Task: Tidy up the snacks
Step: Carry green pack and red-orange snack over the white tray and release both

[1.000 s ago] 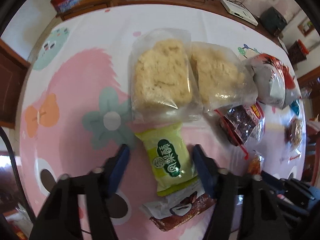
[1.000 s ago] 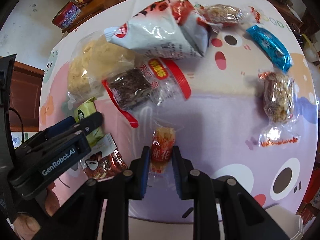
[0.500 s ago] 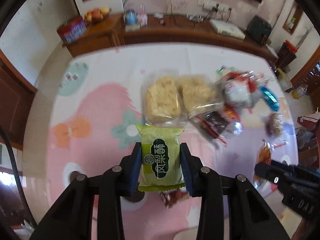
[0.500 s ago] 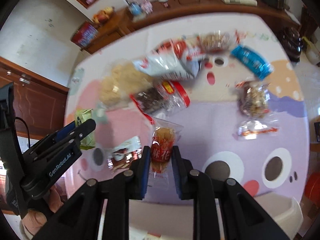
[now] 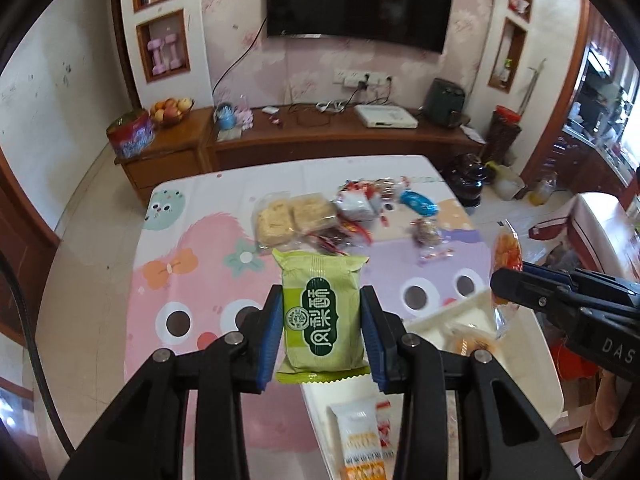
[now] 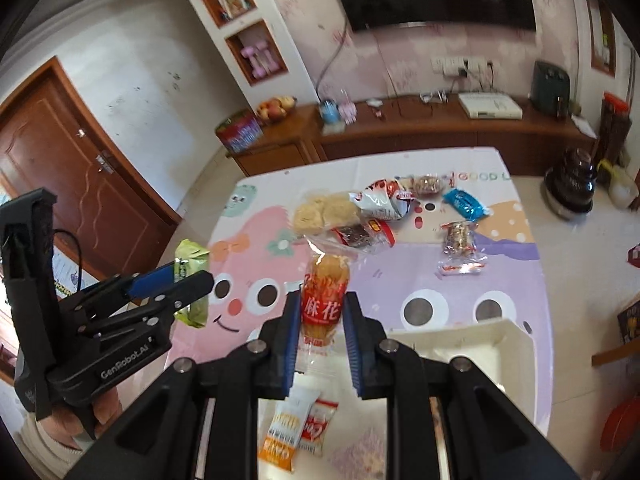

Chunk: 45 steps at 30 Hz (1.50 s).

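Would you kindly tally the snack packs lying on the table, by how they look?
Pale crumbly cakes in clear bags: 2
White-and-red bag: 1
Dark snack in a red-trimmed pack: 1
Blue pack: 1
Brown nutty snacks in clear wrap: 2
Total: 7

2 grippers (left (image 5: 322, 330), right (image 6: 320, 326)), 1 white tray (image 6: 516, 344), approx 7 snack pkts on table (image 6: 520, 276).

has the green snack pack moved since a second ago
Yes. The green snack pack, then lying by the rice cakes, is lifted clear in the left gripper.
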Available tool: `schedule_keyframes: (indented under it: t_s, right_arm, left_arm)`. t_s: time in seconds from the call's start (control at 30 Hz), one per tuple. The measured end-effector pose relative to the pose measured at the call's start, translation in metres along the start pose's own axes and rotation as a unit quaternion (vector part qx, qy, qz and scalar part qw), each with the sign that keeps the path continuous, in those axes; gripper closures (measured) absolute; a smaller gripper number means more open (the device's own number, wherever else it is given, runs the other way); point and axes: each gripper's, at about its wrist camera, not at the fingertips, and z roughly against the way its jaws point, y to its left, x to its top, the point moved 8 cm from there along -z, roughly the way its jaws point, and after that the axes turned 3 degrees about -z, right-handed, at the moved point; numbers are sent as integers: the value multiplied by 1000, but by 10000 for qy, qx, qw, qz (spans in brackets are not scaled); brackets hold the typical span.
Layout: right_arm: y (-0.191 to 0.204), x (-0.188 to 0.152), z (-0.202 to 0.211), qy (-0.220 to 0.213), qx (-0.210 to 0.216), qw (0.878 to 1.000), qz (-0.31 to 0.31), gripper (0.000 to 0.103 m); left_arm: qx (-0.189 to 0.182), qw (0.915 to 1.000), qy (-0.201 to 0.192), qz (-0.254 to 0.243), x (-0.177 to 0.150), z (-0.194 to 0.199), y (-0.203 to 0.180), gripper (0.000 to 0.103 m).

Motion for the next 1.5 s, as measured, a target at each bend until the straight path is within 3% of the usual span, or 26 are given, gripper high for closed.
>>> schedule_keyframes:
  t_s: [0.2,0.43,0.63,0.9,1.5]
  right_arm:
    - [7,-33,44,-343,105,9994,24,82]
    - [-7,-72,63,-662,-166,9976,-133,82]
    - [-14,-97,50,-499,-443,9977,-78,82]
    - [-14,-119,28,-137,-570,9982,-158,81]
    - [-17,-125,16,71,-678,9975,-175,80]
  left_arm:
    - [-122,9997,-207,-104,-23,32,-22,67]
    - [-327,9993,-141,59,-64,37,-41,67]
    - [-141,9998,-137,58,-89,31,-49,67]
    - [-125,9997,209,66,-108,12,-56,67]
    - [-104,9990,436,13,-115,0,-62,67]
